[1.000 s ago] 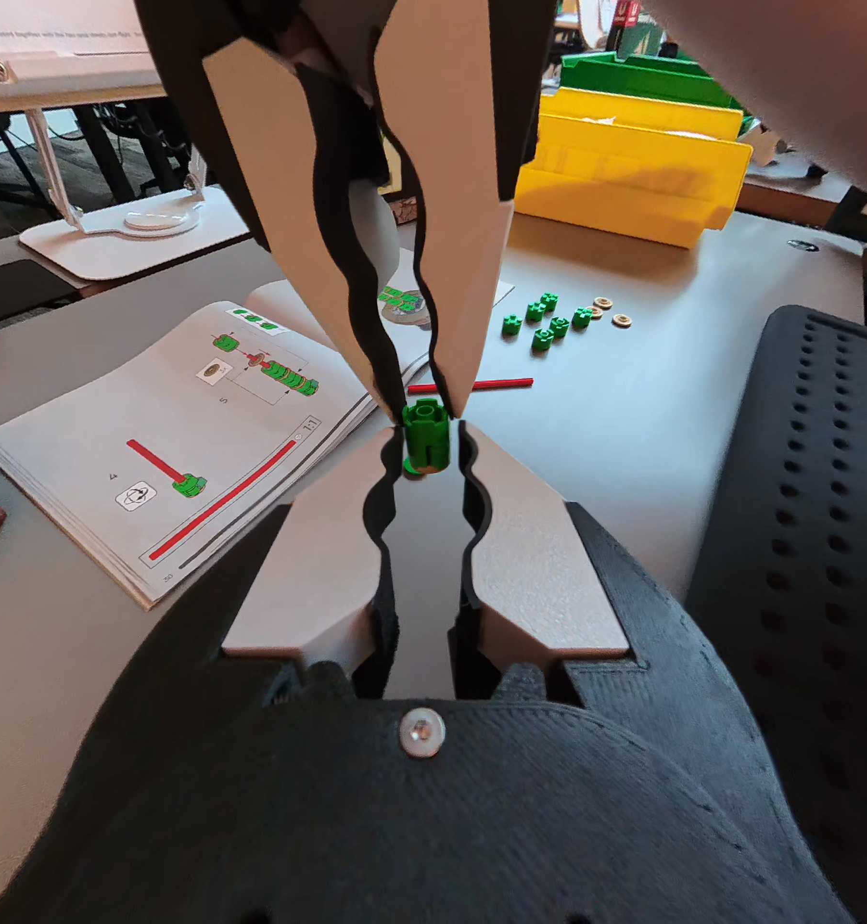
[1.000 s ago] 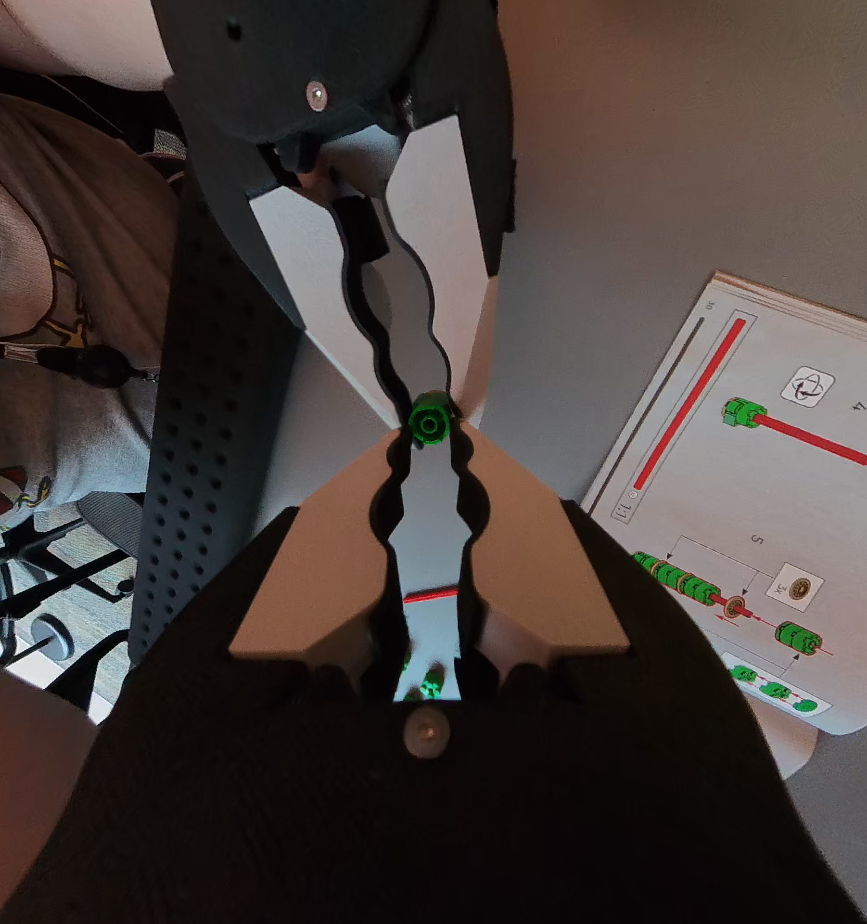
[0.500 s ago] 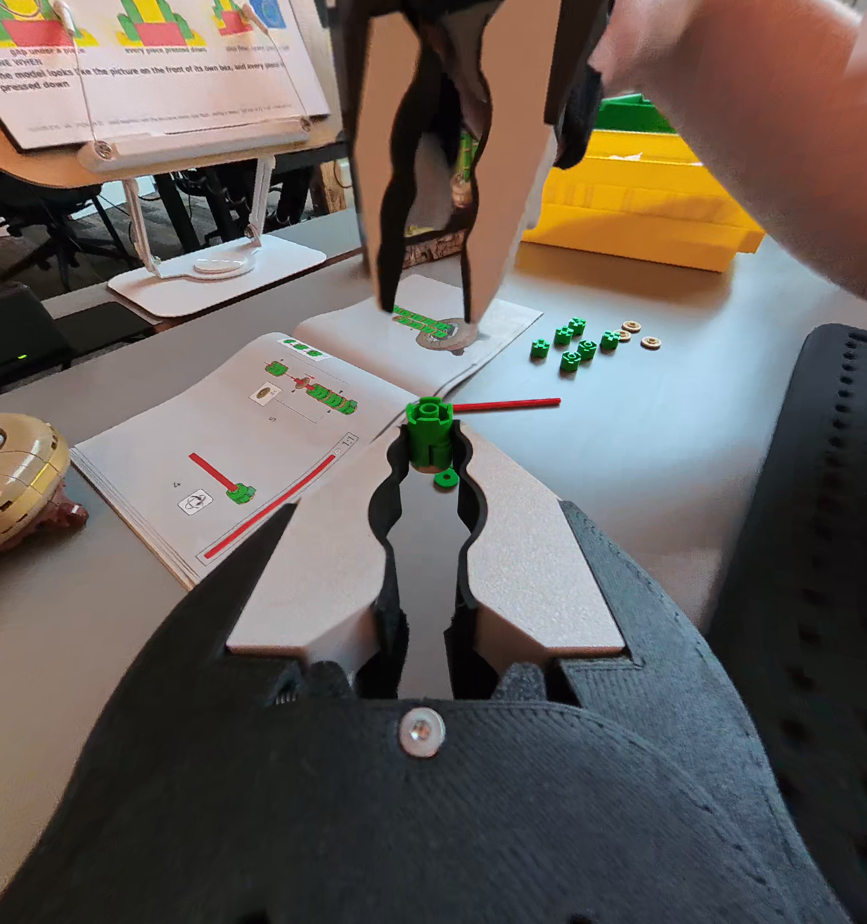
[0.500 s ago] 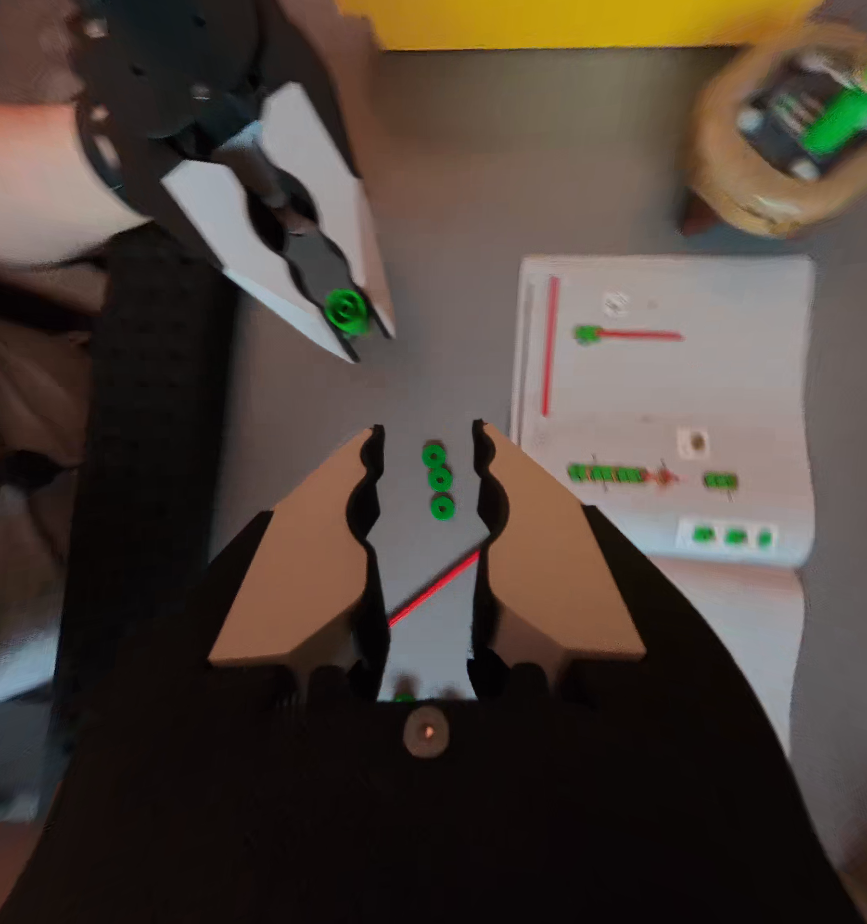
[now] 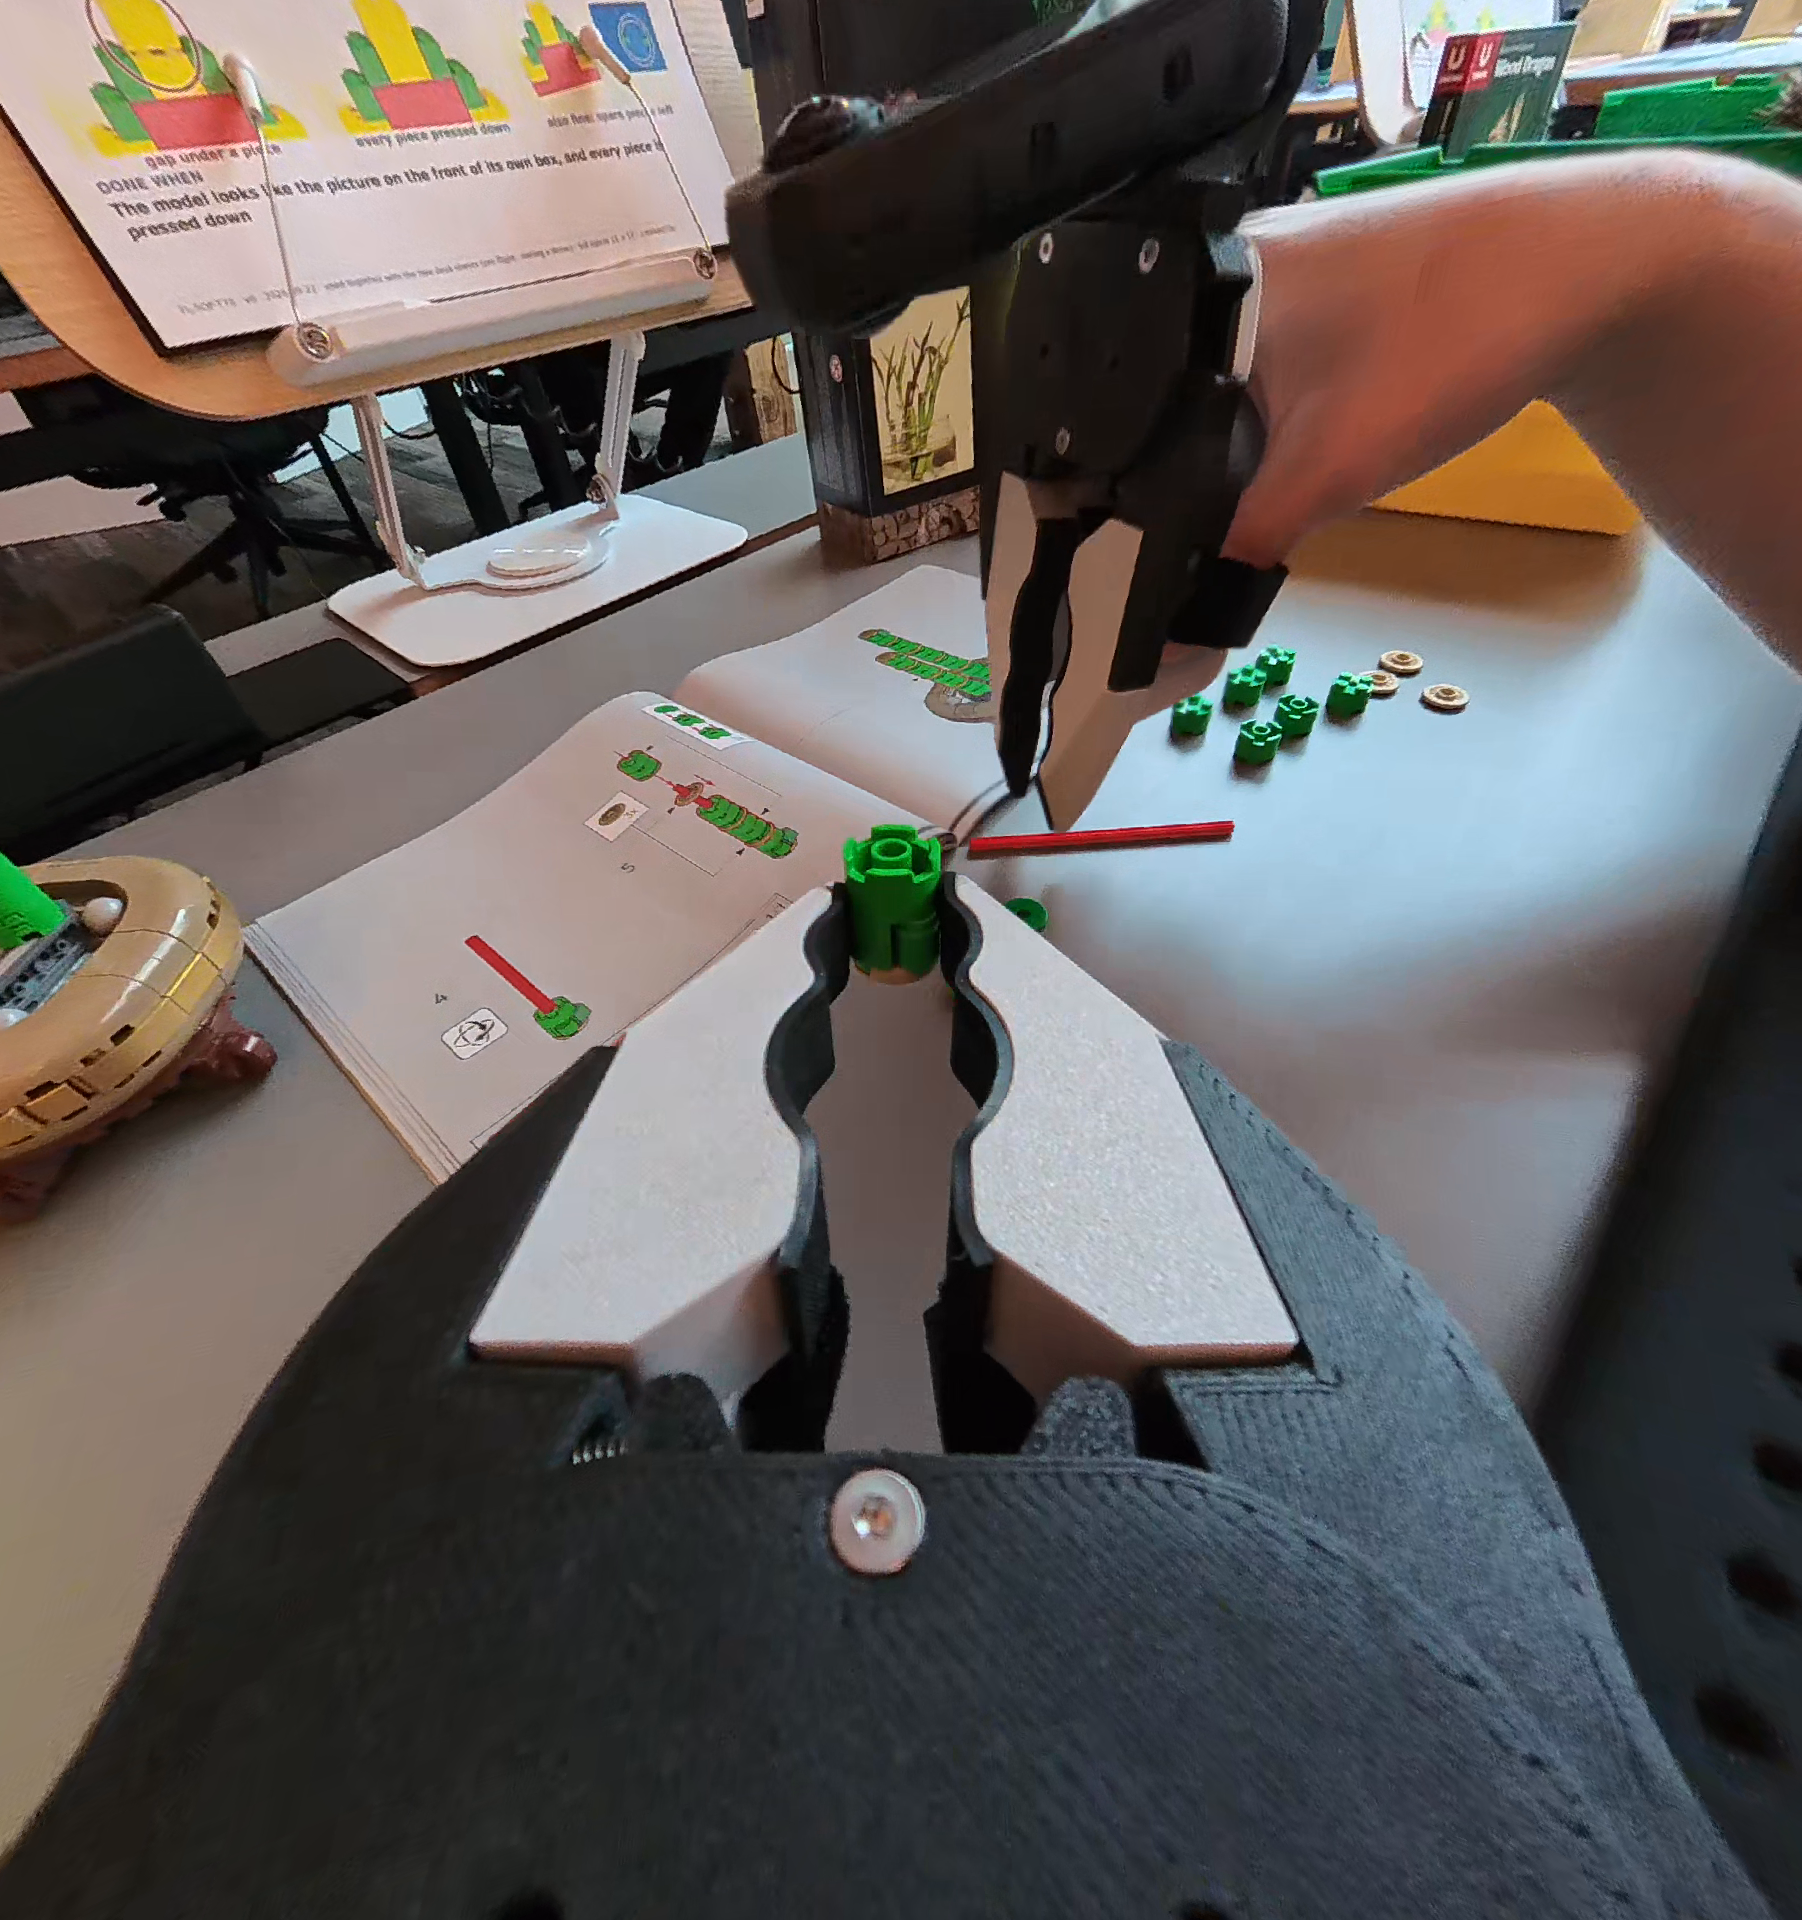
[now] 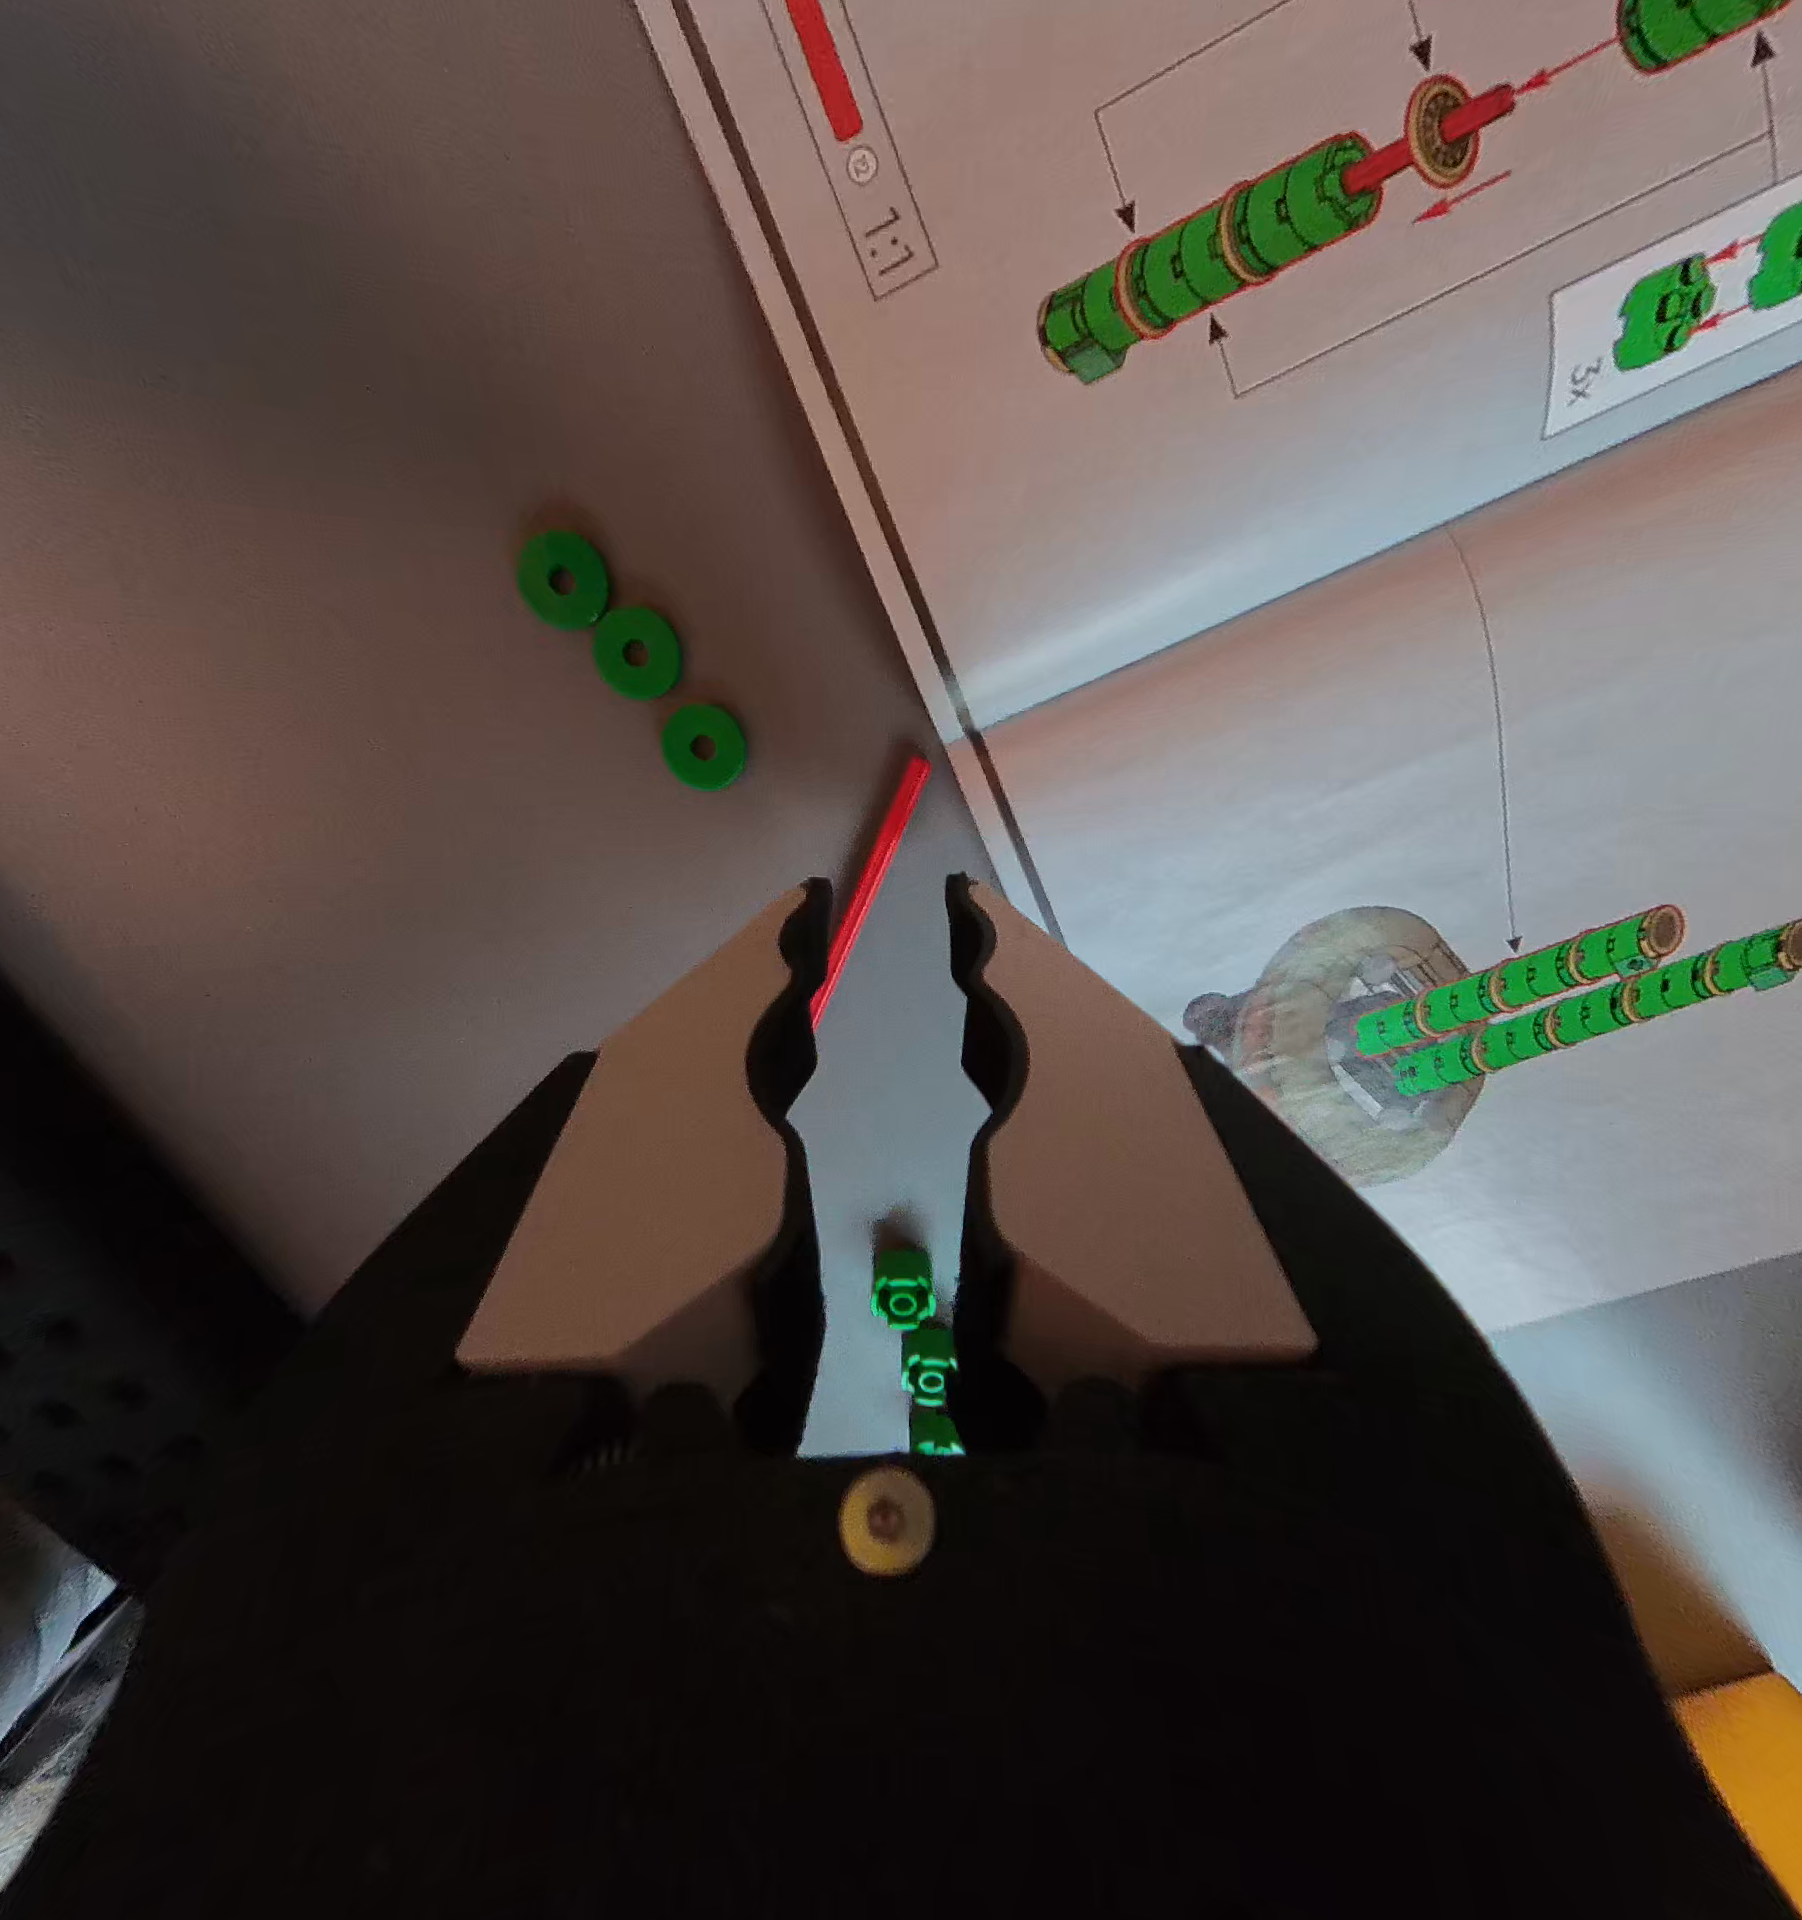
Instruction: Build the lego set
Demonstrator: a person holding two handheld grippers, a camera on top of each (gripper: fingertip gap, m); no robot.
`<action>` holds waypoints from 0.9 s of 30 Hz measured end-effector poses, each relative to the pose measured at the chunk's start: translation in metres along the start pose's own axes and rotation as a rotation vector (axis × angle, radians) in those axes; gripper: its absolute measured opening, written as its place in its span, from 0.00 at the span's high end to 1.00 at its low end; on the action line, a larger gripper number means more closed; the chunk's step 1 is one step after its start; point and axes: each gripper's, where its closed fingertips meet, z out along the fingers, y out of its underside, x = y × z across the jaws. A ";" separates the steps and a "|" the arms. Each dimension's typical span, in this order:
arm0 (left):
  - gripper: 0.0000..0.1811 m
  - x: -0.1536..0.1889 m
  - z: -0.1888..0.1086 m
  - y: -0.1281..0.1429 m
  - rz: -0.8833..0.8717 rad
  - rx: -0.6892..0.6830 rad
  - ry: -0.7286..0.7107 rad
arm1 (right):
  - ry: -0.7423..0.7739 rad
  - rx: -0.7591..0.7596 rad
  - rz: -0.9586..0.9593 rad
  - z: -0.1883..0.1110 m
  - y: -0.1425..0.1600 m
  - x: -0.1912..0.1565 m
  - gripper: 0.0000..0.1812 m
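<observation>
Booklet (image 5: 606, 883) left of rod (image 5: 1099, 837); bricks (image 5: 1258, 704) behind rod.

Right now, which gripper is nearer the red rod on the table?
Right. The right gripper hangs open just over the red rod, while the left gripper sits farther back, clamping a green round brick.

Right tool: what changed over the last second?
The right tool let go of the green brick stack, opened, and swung down over the red axle on the table; it holds nothing yet. The left tool stayed shut on the stack, and the instruction booklet and loose green bricks lie unmoved.
</observation>
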 end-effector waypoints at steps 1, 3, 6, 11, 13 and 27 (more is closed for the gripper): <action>0.92 -0.001 0.000 0.000 -0.001 0.002 -0.005 | 0.002 0.001 0.001 0.002 -0.001 -0.001 0.88; 0.92 -0.006 0.000 0.000 -0.008 0.003 -0.018 | 0.018 -0.045 -0.003 0.007 0.005 0.000 0.88; 0.92 -0.010 -0.003 -0.007 0.001 0.031 -0.037 | 0.023 -0.065 -0.018 0.010 0.007 -0.001 0.88; 0.92 -0.012 -0.010 -0.029 0.105 0.129 -0.074 | 0.019 -0.065 -0.039 0.010 0.007 -0.001 0.89; 0.92 -0.011 -0.011 -0.034 0.136 0.153 -0.076 | 0.017 -0.048 -0.069 0.010 0.007 -0.002 0.89; 0.92 -0.010 -0.011 -0.045 0.366 0.157 -0.148 | -0.151 0.106 -0.081 -0.003 0.003 -0.005 0.98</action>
